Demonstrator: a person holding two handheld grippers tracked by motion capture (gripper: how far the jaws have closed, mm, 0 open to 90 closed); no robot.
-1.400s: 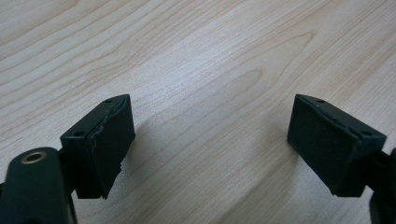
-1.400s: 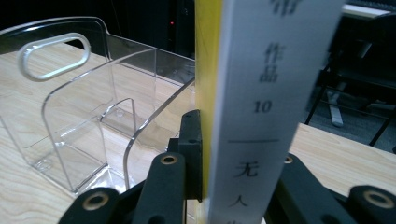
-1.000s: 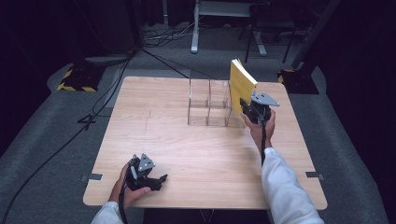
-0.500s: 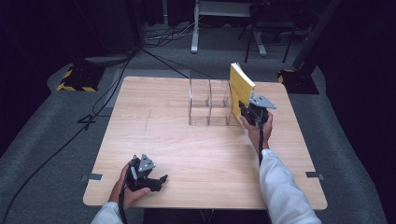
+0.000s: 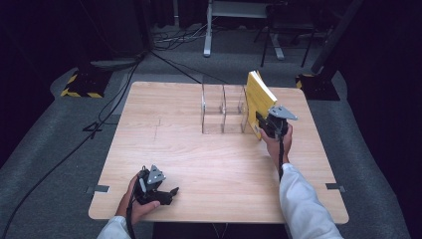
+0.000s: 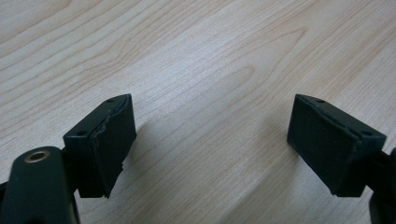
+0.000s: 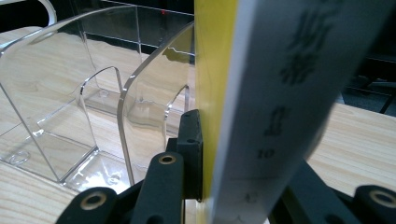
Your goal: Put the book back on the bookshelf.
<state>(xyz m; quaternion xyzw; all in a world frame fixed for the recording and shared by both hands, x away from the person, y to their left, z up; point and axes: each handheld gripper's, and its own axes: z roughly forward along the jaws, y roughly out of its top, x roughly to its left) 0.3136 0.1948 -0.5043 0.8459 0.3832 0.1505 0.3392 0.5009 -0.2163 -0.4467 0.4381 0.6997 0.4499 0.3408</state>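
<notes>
A yellow book [image 5: 259, 97] stands on edge at the right end of a clear acrylic divider rack [image 5: 222, 109], leaning a little. My right gripper [image 5: 263, 124] is shut on the book's near lower edge. Its jaws have just been opening slightly with the book still between them. In the right gripper view the left pad [image 7: 192, 140] lies against the yellow cover [image 7: 210, 93], and the white page edge [image 7: 275, 102] covers the other jaw. My left gripper [image 5: 171, 191] rests open on the table at the front left, with only bare wood between its pads [image 6: 112, 140].
The rack's curved clear walls [image 7: 84, 116] form several slots just left of the book. The wooden table [image 5: 164, 129] stands on grey carpet, with cables and dark stands beyond its far edge.
The right hand and the book have shifted very slightly nearer and lower. The left hand has stayed where it was.
</notes>
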